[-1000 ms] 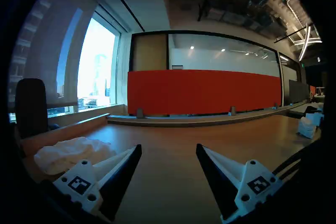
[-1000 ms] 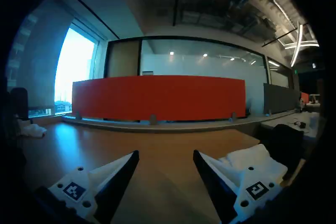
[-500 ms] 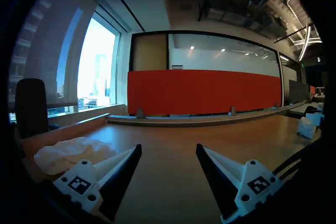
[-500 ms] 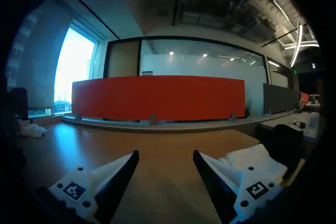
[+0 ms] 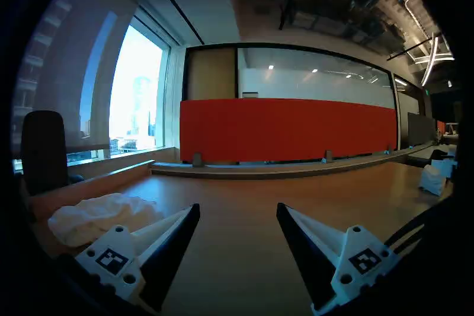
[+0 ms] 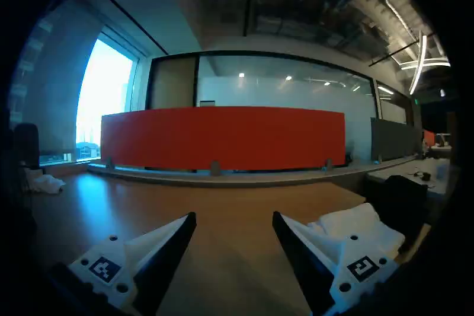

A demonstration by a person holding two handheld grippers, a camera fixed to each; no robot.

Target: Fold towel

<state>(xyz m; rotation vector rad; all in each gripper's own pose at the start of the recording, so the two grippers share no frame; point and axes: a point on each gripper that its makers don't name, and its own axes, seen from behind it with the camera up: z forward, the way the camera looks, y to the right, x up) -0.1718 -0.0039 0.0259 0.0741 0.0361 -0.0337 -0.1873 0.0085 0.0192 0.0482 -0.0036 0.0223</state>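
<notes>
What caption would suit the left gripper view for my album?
Open left gripper pointing across a wooden table, crumpled white towel lying to its left.

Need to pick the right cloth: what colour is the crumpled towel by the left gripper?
White, plain; the towel shows best in the left gripper view.

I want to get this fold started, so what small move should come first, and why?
Probably swing the left hand-held gripper toward the crumpled towel at the left of its view: its jaws stand open with nothing between them, and the towel lies bunched on the table, ungrasped.
</notes>
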